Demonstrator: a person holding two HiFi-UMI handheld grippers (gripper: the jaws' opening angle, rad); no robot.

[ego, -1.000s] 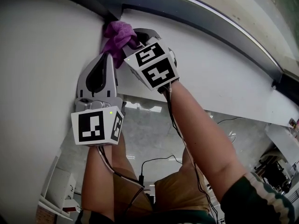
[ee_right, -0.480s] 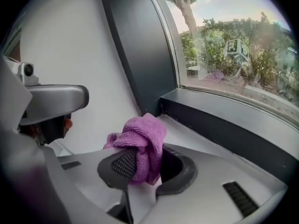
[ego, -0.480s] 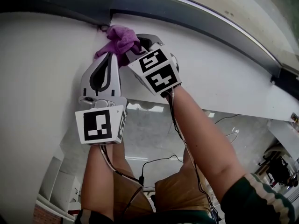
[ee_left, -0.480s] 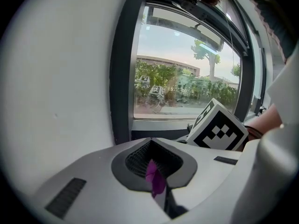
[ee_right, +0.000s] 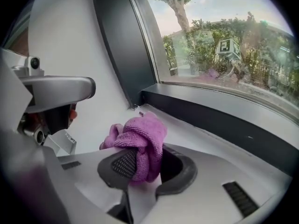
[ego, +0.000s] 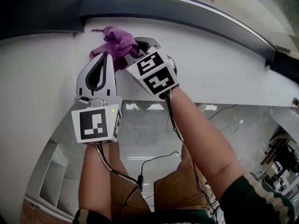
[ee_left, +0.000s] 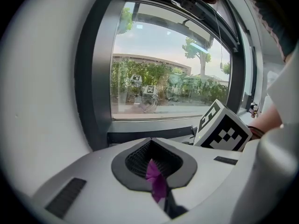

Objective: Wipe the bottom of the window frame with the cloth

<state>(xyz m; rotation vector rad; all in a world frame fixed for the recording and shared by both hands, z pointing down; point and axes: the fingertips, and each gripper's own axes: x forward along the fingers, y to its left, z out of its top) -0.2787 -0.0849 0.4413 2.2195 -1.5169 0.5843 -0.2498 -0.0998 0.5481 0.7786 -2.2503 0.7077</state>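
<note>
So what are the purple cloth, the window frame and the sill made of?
Cloth: likely microfibre or terry, matte, with fuzzy looped pile.
Window frame: probably coated metal, dark grey, smooth, straight-edged, faint sheen.
Sill: smooth white, painted or stone; cannot tell which.

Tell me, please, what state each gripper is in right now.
Left gripper: closed, pinching a small bit of the purple cloth.
Right gripper: closed on the bunched purple cloth.

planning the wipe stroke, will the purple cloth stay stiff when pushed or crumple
Probably crumples: the purple cloth bunches in soft folds in the right gripper. Its fuzzy pile likely drags rather than slips on the white sill.
</note>
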